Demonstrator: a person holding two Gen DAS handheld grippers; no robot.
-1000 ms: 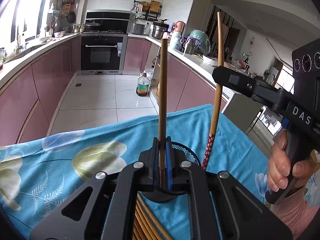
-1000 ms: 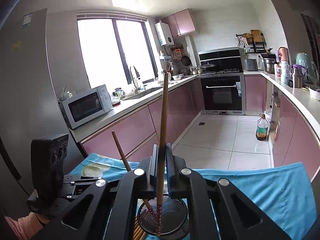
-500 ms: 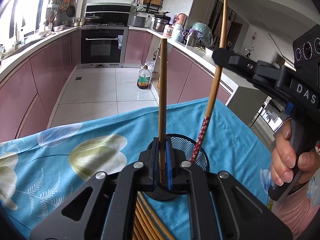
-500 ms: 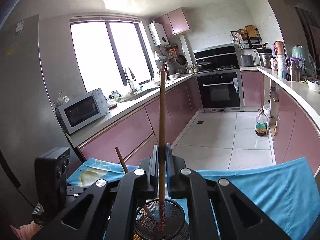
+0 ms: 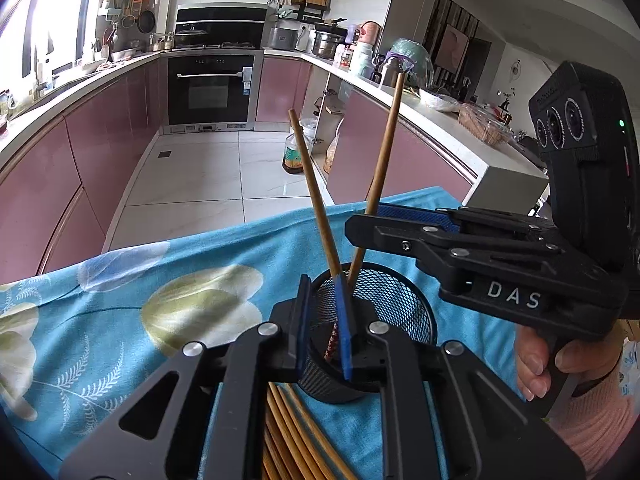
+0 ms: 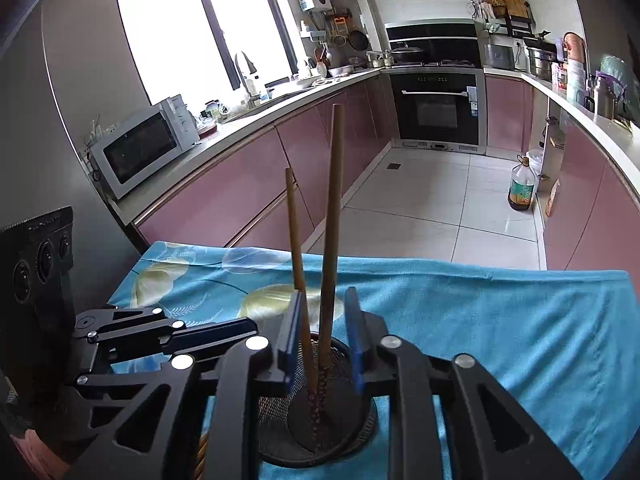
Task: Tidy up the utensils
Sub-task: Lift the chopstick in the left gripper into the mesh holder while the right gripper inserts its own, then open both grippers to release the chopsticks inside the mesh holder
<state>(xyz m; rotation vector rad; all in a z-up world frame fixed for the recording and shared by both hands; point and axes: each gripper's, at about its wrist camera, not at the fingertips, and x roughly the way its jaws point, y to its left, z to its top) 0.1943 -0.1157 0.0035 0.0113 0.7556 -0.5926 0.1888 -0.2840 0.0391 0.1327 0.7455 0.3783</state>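
Chopsticks (image 5: 296, 436) loose on the blue floral cloth (image 5: 120, 308), just nearer than the black mesh holder (image 5: 394, 300); left gripper (image 5: 324, 320) over the holder, jaws parted, grasping nothing; two chopsticks (image 5: 320, 208) stand inside the holder, leaning apart; right gripper (image 6: 322, 340) likewise released above the holder; oil bottle (image 6: 521, 186) far beyond on the floor.

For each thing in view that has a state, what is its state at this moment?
Left gripper: open, holds nothing.
Right gripper: open, holds nothing.
Two chopsticks: standing in the mesh cup, leaning apart, touched by no finger.
Mesh cup: upright on the cloth.
Loose chopsticks: lying flat on the cloth beside the cup.
Blue cloth: spread over the table.
Oven: door shut.
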